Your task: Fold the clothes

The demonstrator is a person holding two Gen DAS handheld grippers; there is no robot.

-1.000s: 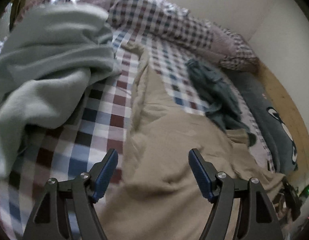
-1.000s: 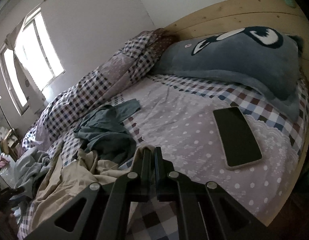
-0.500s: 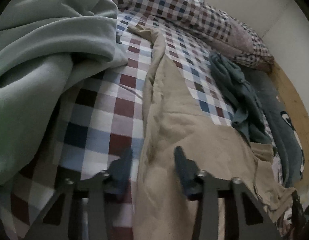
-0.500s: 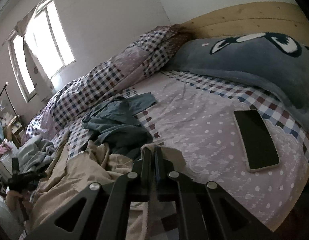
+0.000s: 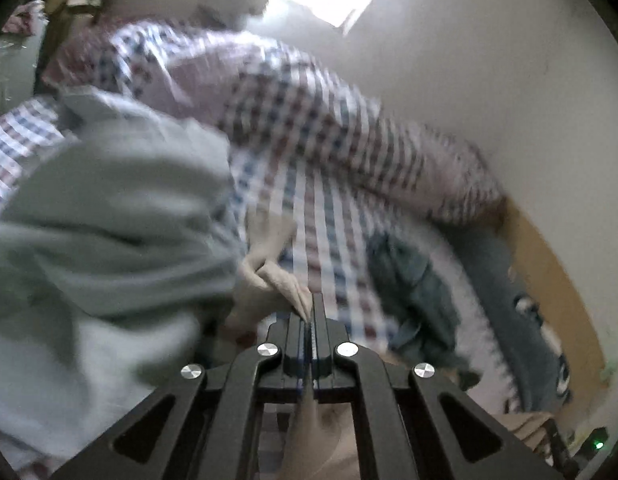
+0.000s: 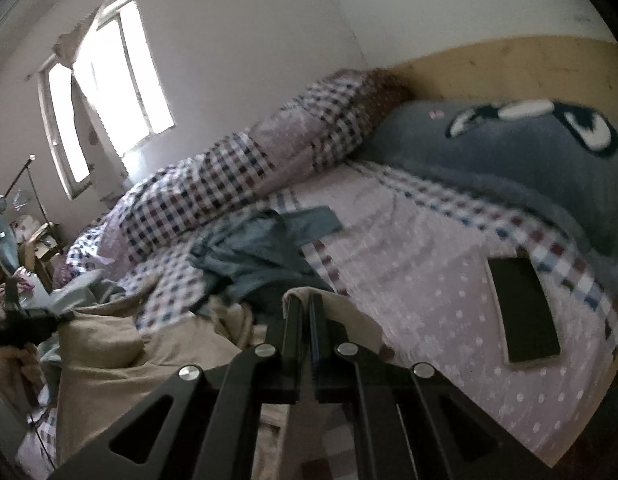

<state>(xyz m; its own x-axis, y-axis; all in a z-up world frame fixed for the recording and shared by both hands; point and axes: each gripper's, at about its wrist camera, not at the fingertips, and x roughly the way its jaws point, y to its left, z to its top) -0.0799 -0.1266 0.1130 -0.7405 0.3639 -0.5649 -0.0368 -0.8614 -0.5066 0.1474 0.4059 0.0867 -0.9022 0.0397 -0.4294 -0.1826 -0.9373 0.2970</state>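
Note:
A beige garment lies across the checked bed. My left gripper is shut on an edge of it, and the cloth bunches up in front of the fingers. My right gripper is shut on another edge of the same beige garment, which spreads down to the left in the right wrist view. A crumpled blue-grey garment lies on the bed just beyond the right gripper; it also shows in the left wrist view.
A pale green blanket is heaped at the left. A checked quilt runs along the wall. A grey cartoon pillow lies against the wooden headboard. A black phone lies on the sheet at the right.
My left gripper has shut on the beige garment and lifted, tilting up toward the wall and window. My right gripper stays shut on the garment and has risen slightly.

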